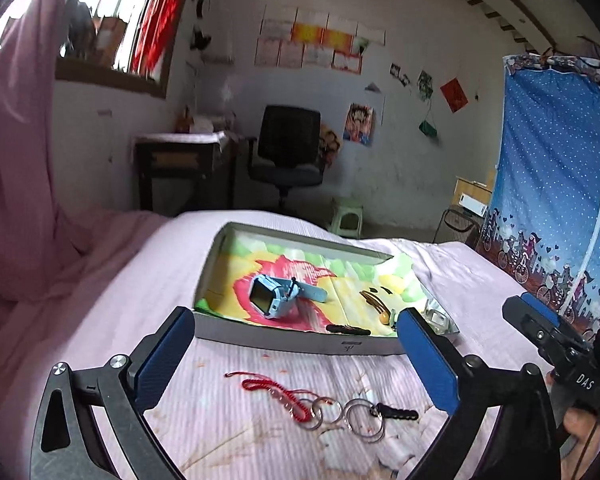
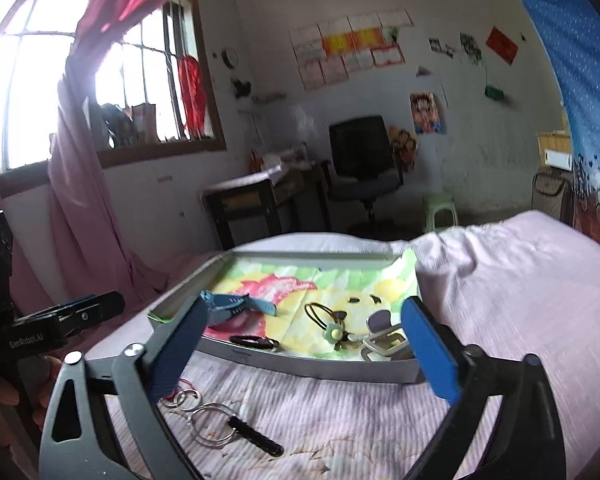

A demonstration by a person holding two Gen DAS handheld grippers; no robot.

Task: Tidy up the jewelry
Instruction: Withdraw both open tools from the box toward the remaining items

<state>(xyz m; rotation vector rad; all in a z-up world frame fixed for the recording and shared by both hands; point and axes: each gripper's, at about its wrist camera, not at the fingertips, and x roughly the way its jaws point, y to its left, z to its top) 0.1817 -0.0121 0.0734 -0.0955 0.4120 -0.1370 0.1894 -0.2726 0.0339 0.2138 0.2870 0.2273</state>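
Your left gripper [image 1: 296, 344] and right gripper [image 2: 304, 344] both hang with fingers spread wide, holding nothing, above the pink bedsheet [image 1: 100, 320]. Loose on the sheet between the left fingers: red cord bracelet [image 1: 276, 394], metal rings [image 1: 356, 420], small black charm [image 1: 398, 413]. In the shallow grey box [image 1: 284, 342] just beyond: blue watch [image 1: 276, 294], flower hair tie [image 2: 332, 326], black loop [image 2: 254, 342].

Watch [image 1: 274, 295] in tray [image 1: 300, 343], rings [image 1: 340, 412] before.
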